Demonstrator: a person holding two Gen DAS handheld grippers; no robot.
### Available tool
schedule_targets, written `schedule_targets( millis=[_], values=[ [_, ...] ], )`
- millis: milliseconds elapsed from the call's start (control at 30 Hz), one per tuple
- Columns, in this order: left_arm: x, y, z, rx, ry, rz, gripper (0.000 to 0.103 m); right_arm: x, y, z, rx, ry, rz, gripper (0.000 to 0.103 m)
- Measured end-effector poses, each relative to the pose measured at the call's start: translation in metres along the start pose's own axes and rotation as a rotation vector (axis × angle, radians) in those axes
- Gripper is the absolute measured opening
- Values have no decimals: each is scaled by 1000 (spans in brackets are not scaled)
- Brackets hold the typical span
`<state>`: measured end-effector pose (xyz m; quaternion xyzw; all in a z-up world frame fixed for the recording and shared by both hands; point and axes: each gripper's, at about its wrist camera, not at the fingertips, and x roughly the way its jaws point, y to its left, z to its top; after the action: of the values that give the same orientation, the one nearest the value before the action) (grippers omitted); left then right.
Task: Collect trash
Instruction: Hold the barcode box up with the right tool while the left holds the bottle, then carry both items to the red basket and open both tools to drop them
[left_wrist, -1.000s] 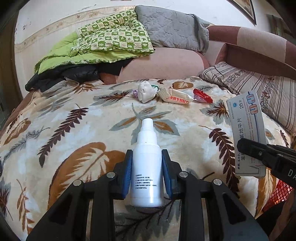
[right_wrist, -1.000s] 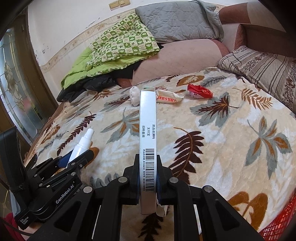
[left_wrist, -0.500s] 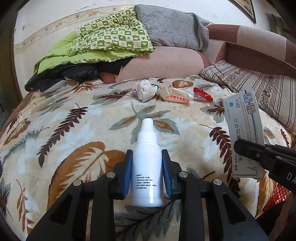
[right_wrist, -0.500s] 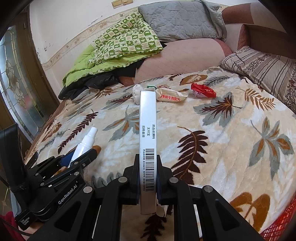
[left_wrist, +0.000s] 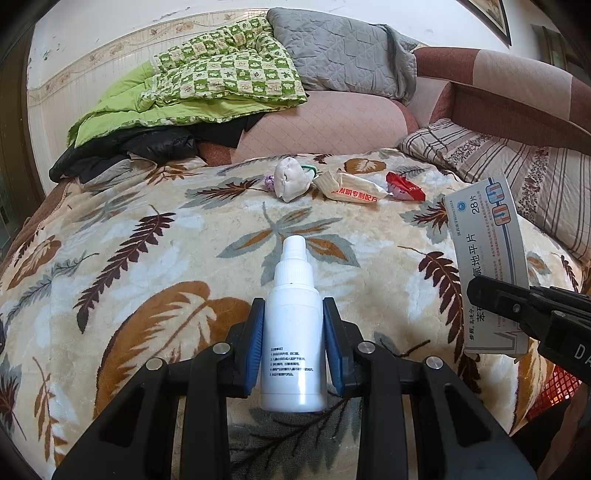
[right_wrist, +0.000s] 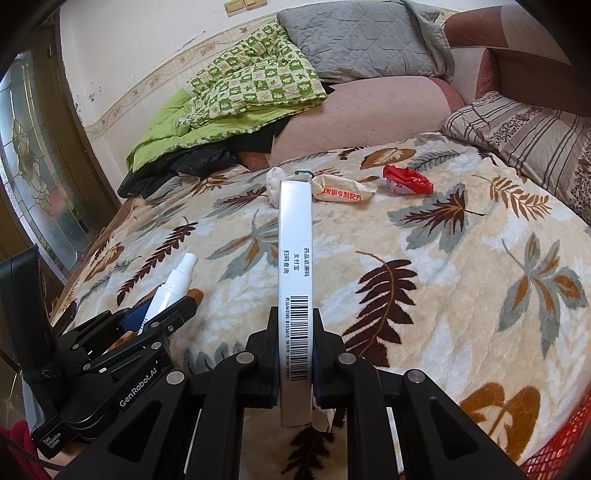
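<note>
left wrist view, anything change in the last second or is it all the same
Little changed. The medicine box in the right hand-held gripper drifted slightly up and left in the left wrist view. Nothing was taken or let go: the left hand-held gripper still clamps the spray bottle, and the wrappers stay on the blanket.

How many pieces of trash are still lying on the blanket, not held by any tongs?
4 visible: a white crumpled wad, a small purple scrap at its left, a beige wrapper and a red wrapper, in a row at the blanket's far end. More may hide behind the wad.
</note>
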<state>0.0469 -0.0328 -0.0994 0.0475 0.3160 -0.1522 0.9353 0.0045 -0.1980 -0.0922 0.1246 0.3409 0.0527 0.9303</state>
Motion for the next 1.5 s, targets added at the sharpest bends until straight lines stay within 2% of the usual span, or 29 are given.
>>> schedule_targets(
  millis=[667, 833, 967, 1067, 1200, 1367, 1500],
  values=[
    [0, -2, 0, 1, 2, 2, 29, 0, 2, 0, 6, -1, 6, 14],
    [1, -4, -2, 3, 6, -1, 29, -11, -2, -1, 57, -12, 44, 14],
    [-9, -13, -2, 17, -2, -43, 29, -39, -17, -4, 137, -36, 92, 14],
    [-25, -31, 2, 64, -33, -104, 29, -76, -30, -10, 171, -72, 93, 14],
    [-39, -61, 18, 91, -12, -230, 29, -128, -65, -18, 241, -116, 42, 14],
    [-60, -127, 40, 172, -17, -417, 29, -206, -129, -44, 374, -180, -132, 14],
    [-68, -190, 46, 234, 35, -595, 29, -245, -177, -74, 492, -192, -257, 14]
  ],
)
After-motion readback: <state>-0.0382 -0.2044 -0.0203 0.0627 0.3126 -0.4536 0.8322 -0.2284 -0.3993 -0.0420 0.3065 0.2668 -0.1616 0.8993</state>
